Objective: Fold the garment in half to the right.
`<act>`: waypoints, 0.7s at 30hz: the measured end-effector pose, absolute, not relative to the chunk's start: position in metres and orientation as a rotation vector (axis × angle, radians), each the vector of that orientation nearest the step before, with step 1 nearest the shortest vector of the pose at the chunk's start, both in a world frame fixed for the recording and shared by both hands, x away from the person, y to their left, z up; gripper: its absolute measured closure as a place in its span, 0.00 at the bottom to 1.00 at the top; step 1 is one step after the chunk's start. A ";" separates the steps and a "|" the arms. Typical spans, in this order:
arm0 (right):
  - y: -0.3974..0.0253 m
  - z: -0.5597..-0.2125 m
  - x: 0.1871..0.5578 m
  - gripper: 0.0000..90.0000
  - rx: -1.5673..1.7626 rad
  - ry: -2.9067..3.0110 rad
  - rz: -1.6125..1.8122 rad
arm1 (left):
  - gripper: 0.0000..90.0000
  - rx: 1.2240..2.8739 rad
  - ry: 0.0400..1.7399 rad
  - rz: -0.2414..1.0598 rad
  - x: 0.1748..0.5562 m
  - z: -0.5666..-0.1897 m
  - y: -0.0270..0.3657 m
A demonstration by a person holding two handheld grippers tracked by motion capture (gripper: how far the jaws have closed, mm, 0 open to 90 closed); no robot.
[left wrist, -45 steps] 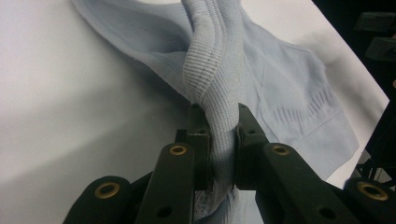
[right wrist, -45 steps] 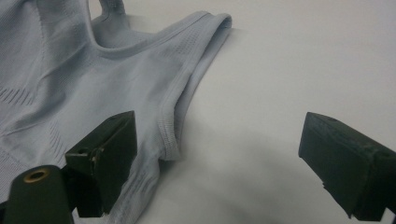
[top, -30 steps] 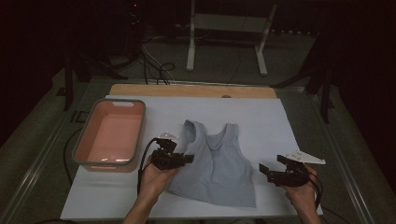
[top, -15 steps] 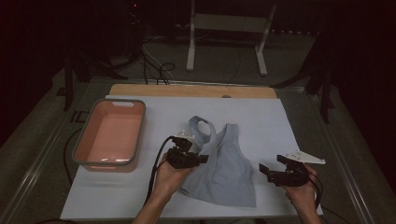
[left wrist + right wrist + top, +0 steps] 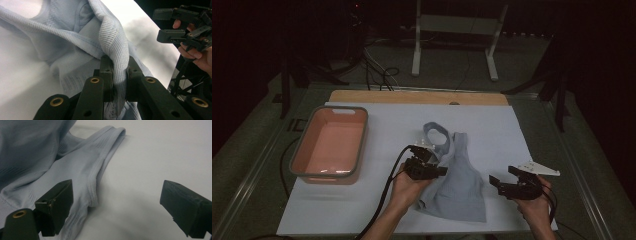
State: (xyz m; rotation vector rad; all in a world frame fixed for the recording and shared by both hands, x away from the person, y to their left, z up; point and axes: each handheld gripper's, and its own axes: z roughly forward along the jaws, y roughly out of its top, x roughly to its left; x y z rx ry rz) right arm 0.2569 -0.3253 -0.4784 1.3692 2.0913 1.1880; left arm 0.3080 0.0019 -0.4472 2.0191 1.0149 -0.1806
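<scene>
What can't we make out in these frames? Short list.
- Left tool view: how much of the pale blue top sits between the jaws; the jaws and bunched fabric cover the pinch.
- High view: the top's left hem is hidden under the left hand.
- Right tool view: most of the top is cut off by the left and top edges.
- High view: the pink tub's inside near its front wall is hidden by the rim.
</scene>
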 end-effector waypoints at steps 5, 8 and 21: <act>-0.325 -0.478 0.257 0.13 1.369 2.091 1.189 | 0.90 2.022 1.009 -0.192 0.310 -0.451 -0.010; -0.325 -0.478 0.257 0.13 1.369 2.091 1.187 | 0.89 2.020 1.010 -0.195 0.311 -0.454 -0.017; -0.324 -0.479 0.257 0.13 1.365 2.092 1.180 | 0.87 2.031 1.005 -0.201 0.315 -0.465 -0.043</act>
